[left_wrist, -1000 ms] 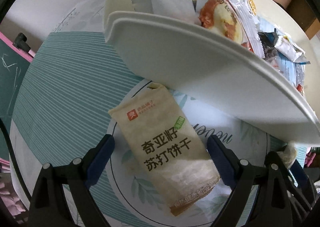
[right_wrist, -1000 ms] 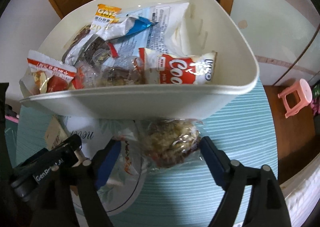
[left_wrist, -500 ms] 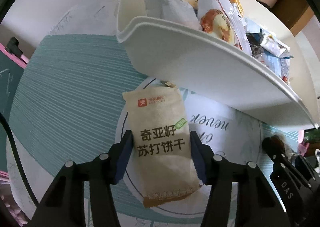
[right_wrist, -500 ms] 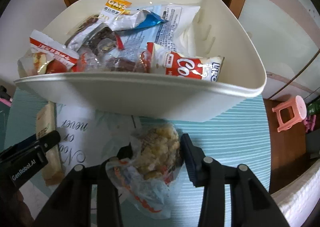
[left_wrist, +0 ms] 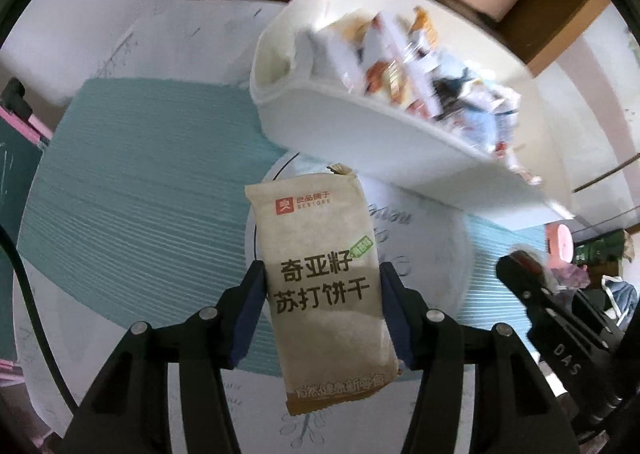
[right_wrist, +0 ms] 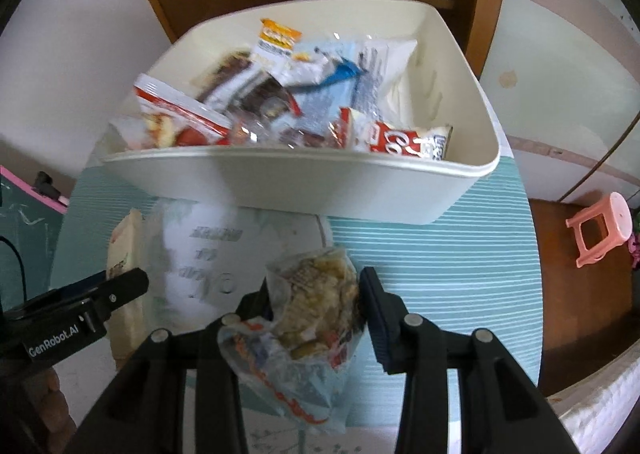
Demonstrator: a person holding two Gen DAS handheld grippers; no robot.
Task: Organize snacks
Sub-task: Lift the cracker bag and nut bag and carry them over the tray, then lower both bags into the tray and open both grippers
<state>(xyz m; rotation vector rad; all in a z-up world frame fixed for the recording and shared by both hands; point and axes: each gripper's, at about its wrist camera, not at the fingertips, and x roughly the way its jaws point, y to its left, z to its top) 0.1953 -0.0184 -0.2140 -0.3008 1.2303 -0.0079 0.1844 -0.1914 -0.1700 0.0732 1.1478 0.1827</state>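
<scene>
Both fisheye views are lit by soft, even room light, a little dim and cool, with no hard shadows; only a faint shade lies under the white bin [right_wrist: 304, 182]. The lens bends straight lines strongly toward the edges, and the corners are black. In the left wrist view the snacks inside the bin [left_wrist: 400, 150] are smeared by motion blur (the cracker packet [left_wrist: 324, 286] stays sharp, its print readable). In the right wrist view the blur is milder, and the clear snack bag [right_wrist: 312, 318] shows small glare.
</scene>
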